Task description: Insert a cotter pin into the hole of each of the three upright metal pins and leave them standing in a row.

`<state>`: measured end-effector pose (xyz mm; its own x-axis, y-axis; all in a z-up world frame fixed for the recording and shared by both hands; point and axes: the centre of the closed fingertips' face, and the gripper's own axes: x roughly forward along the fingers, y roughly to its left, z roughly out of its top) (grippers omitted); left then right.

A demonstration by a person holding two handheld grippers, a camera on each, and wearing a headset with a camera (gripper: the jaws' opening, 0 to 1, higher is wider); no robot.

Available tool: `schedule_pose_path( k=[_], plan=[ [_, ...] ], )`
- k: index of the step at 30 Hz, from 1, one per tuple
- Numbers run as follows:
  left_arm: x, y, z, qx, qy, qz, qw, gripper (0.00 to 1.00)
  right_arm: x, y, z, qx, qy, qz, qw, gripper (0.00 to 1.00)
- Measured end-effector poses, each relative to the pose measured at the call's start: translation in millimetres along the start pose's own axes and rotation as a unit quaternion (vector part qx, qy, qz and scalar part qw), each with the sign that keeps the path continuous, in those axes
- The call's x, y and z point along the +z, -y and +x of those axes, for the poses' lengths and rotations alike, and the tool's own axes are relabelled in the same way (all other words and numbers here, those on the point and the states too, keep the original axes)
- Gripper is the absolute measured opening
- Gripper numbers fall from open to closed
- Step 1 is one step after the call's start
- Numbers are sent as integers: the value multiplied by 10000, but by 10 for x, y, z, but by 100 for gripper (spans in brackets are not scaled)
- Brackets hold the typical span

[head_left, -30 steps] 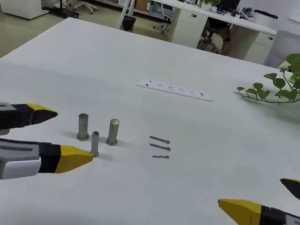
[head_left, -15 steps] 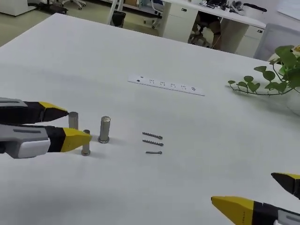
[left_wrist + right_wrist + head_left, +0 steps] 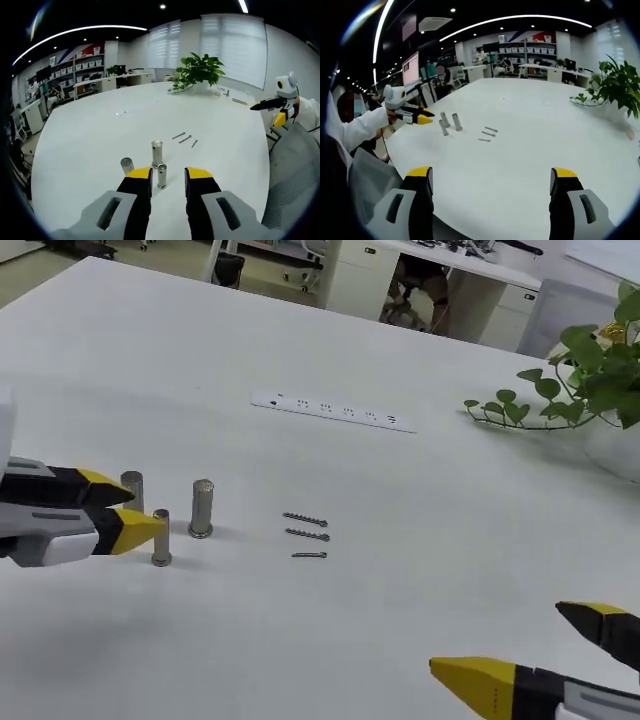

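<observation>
Our left claw stands partly open with the short metal pin upright between its jaws; we cannot tell whether they touch it. A second pin stands just beside the far jaw, and a third pin just past the tips. Near these, three cotter pins lie loose on the white counter. Our right claw hangs wide open and empty, well apart from them all.

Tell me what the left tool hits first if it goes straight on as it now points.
Probably the shortest metal pin, standing just ahead in the gap of the left tool's open jaws; the taller pin stands behind it.
</observation>
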<state>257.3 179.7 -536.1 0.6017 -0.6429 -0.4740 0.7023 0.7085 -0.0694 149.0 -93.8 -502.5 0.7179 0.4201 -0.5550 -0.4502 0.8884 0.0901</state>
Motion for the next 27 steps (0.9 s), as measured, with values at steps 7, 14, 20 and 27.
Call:
schedule_pose_path(
  k=[7, 14, 20, 27],
  plan=[
    [-13, 109, 144, -53, -87, 34, 9999, 19, -16, -7, -34, -28, 2, 3, 10000, 96],
    [-127, 112, 266, -6, -306, 156, 9994, 19, -23, 2, -71, -67, 19, 29, 10000, 96],
    [-147, 7, 293, 291, -249, 80, 9992, 10, -23, 3, -83, -90, 27, 37, 9999, 96],
    [-127, 50, 303, 186, -171, 67, 9997, 6, -31, 10, -98, -115, 24, 56, 9999, 96]
  ],
)
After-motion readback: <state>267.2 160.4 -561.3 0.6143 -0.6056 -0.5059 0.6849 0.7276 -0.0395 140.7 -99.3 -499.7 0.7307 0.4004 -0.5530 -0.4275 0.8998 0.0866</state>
